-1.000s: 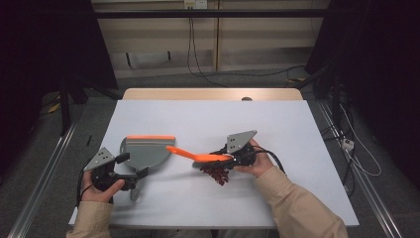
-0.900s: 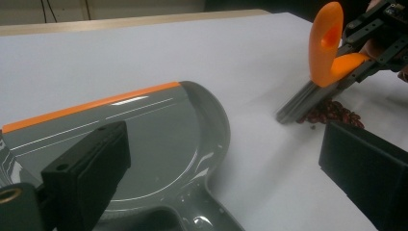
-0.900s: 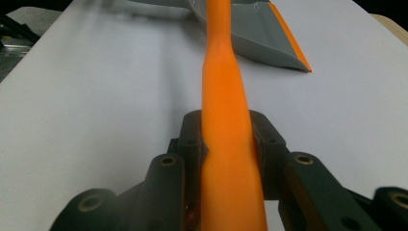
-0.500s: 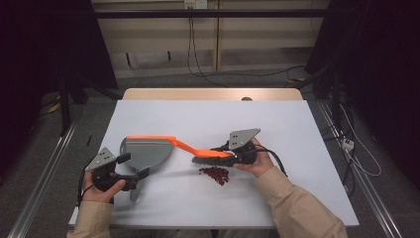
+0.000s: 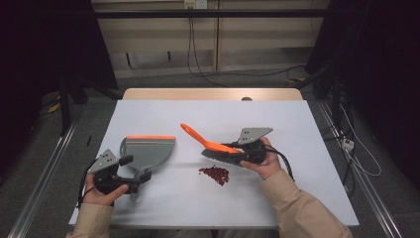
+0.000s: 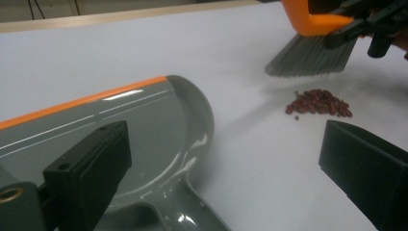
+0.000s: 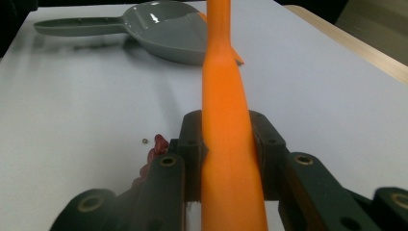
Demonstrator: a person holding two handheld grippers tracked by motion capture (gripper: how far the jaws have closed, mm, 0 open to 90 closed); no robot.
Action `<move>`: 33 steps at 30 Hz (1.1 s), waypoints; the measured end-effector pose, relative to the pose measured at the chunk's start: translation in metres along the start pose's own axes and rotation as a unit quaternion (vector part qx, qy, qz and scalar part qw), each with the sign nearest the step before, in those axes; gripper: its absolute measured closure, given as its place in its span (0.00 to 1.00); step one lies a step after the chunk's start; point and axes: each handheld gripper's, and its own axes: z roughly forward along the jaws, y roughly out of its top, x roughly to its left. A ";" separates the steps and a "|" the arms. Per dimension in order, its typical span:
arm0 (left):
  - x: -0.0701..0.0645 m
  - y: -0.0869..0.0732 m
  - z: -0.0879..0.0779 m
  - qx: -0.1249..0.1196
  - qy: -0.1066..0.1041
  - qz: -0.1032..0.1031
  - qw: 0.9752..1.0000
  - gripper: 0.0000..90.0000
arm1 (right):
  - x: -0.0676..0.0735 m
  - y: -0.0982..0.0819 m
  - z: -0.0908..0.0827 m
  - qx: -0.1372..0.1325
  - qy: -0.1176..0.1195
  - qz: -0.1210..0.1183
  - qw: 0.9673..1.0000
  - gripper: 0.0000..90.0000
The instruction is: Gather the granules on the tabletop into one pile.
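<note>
The right gripper is clamped on the orange brush — in the right gripper view its jaws press the handle from both sides. The brush hangs tilted with its grey bristles just above the white bench, beside a small pile of red beans. The left gripper stands wide open around the handle of the grey dustpan — not pressing it. The dustpan lies flat on the bench, left of the beans, its orange edge on the far side.
</note>
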 end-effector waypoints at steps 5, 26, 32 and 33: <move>-0.004 -0.003 -0.001 0.013 0.004 0.005 1.000 0.05 | 0.003 -0.006 -0.011 0.002 -0.019 0.021 1.000 0.79; -0.007 -0.010 -0.002 0.035 0.013 0.006 0.999 0.05 | 0.031 -0.021 -0.027 0.012 -0.144 0.132 0.981 0.79; -0.008 -0.008 -0.002 0.032 0.009 0.009 0.999 0.05 | 0.052 -0.017 -0.012 0.027 -0.233 0.164 0.958 0.79; -0.008 -0.008 -0.003 0.030 0.010 0.007 0.999 0.05 | 0.054 -0.016 -0.010 0.028 -0.241 0.167 0.956 0.79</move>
